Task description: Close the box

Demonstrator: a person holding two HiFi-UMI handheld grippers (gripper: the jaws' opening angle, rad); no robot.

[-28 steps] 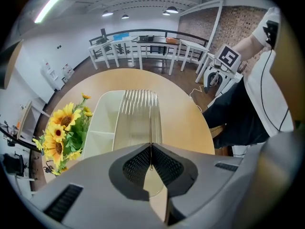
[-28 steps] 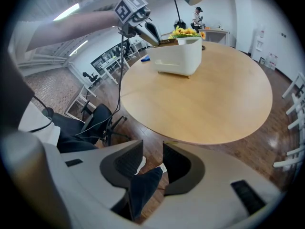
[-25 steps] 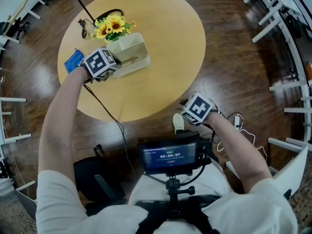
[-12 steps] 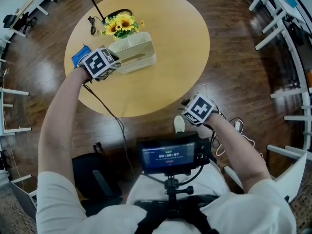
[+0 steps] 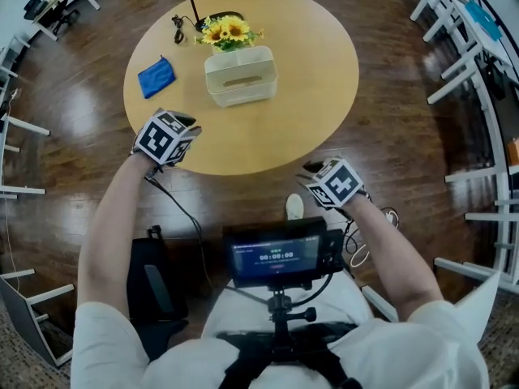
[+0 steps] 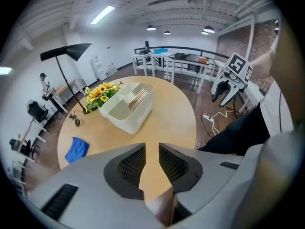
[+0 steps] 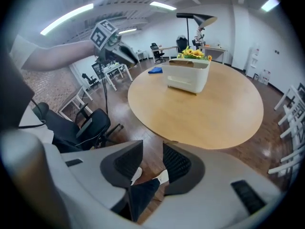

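The cream box point(image 5: 240, 75) stands at the far middle of the round wooden table point(image 5: 316, 71), its slotted lid lying flat on top. It also shows in the left gripper view as the box point(image 6: 127, 106) and in the right gripper view as the box point(image 7: 188, 75). My left gripper point(image 5: 191, 131) hovers over the table's near left edge, well short of the box, jaws nearly together with nothing between them point(image 6: 152, 149). My right gripper point(image 5: 309, 171) hangs off the table's near right edge above the floor, jaws close together and empty point(image 7: 153, 149).
A bunch of sunflowers point(image 5: 229, 31) sits just behind the box, and a blue cloth point(image 5: 156, 76) lies to its left. A black lamp stand with its cable point(image 5: 188, 10) rises at the far edge. A black bag point(image 5: 158, 286) lies on the floor. White desks point(image 5: 454, 23) line the right.
My left gripper has drawn back from the box's left side to the table's near edge. The right gripper has hardly moved. The view has shifted, so the box sits further from me.
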